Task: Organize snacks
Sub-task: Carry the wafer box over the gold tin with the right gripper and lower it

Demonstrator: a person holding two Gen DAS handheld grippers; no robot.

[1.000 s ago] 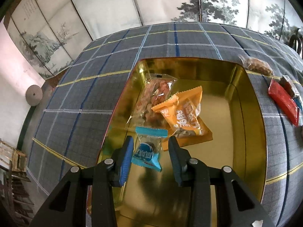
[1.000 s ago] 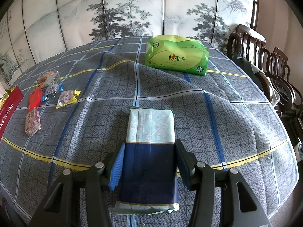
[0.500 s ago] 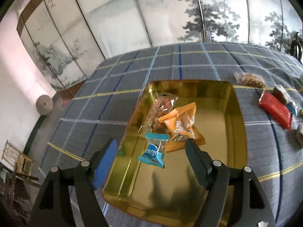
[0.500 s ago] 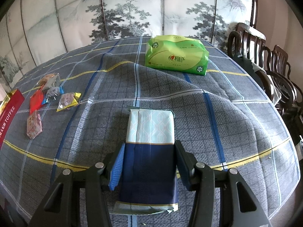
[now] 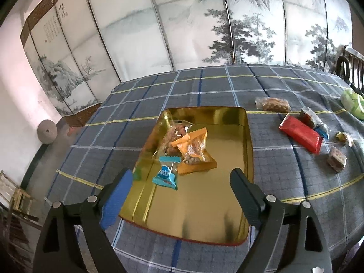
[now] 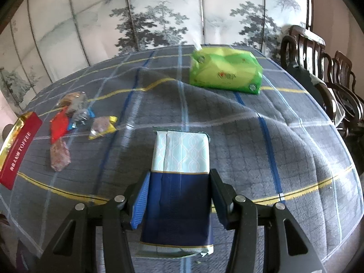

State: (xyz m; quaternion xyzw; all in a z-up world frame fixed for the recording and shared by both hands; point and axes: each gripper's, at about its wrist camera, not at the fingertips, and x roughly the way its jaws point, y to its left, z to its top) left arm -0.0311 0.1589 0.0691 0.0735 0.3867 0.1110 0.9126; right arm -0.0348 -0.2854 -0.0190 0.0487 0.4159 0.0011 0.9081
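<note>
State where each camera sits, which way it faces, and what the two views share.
Left wrist: on the open left gripper, looking down at the gold tin; both fingers show.
Right wrist: on the right gripper, looking down across the table; its fingers flank the tissue pack.
Shared: the red packet and plaid cloth.

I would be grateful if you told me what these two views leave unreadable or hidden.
- Left wrist view: the print on the blue candy and the orange packet in the gold tin is too small.
- Left wrist view: the green pack is cut off by the frame edge.
- Right wrist view: the loose snacks are blurred, contents unclear.
- Right wrist view: whether the right tool presses the blue tissue pack is unclear.
</note>
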